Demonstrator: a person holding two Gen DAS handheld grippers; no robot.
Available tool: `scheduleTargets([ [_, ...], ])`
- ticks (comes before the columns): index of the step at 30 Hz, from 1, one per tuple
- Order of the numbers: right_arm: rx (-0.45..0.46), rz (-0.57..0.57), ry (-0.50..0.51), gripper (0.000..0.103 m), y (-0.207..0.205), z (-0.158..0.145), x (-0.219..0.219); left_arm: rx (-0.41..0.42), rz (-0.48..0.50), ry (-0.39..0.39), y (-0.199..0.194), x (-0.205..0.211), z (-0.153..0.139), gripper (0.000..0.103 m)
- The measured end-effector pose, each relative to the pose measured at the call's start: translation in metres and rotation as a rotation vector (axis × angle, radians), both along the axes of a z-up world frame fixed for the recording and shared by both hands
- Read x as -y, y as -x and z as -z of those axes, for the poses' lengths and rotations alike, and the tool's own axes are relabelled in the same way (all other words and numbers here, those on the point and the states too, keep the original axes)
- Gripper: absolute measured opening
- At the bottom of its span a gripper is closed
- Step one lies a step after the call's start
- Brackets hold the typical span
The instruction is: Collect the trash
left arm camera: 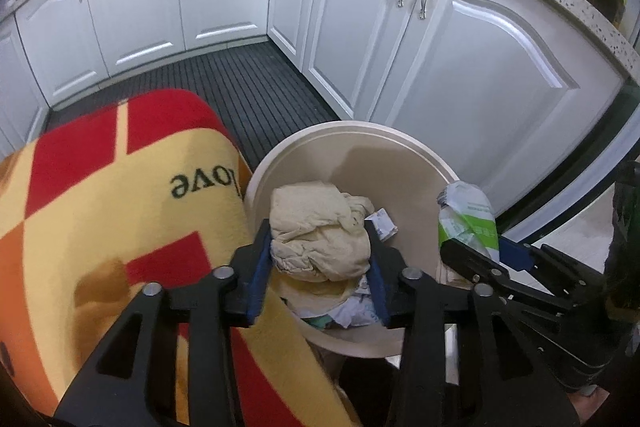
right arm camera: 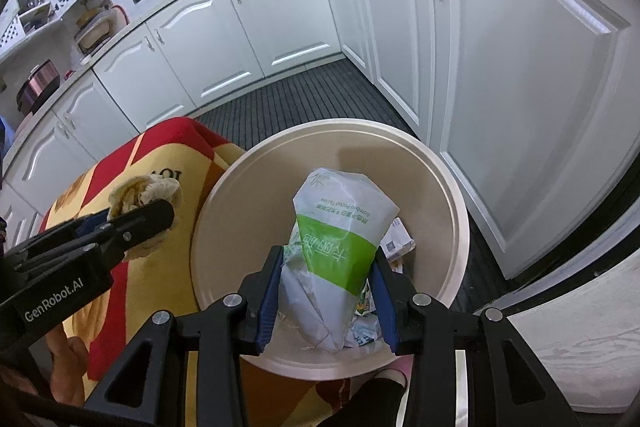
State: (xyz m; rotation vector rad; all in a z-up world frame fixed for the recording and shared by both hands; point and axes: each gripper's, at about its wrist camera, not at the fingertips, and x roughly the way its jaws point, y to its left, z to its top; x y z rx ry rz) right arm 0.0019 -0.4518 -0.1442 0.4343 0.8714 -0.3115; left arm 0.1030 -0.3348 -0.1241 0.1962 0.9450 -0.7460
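A round beige trash bin stands on the floor and holds several paper scraps. My left gripper is shut on a crumpled cream tissue wad and holds it above the bin's left side; it also shows in the right wrist view with the wad. My right gripper is shut on a white and green tissue packet over the bin; it shows in the left wrist view with the packet.
A red and yellow blanket lies against the bin's left side. White cabinets stand close on the right and behind. A dark slatted mat covers the floor beyond the bin.
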Motion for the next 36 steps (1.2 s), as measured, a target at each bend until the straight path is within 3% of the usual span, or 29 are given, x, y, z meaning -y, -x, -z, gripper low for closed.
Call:
scheduleTargets([
  [2,0.003,0.002,0.012,0.050,-0.002,0.001,0.000,-0.018,0.003,0.015,-0.001,0.000,0.003,0.057],
  [4,0.004,0.006,0.019,0.053,-0.003,0.002,0.001,-0.029,0.002,0.024,-0.002,-0.002,0.005,0.060],
  [12,-0.009,0.031,-0.009,0.057,0.003,0.009,0.006,-0.007,-0.030,0.019,0.000,-0.010,0.000,0.060],
  [19,-0.005,0.016,0.005,0.061,0.007,0.005,-0.007,0.104,-0.048,-0.016,0.020,-0.024,-0.016,0.061],
  [36,0.114,-0.005,0.111,0.074,0.031,-0.052,-0.068,0.282,-0.161,0.044,0.058,-0.104,-0.069,0.061],
])
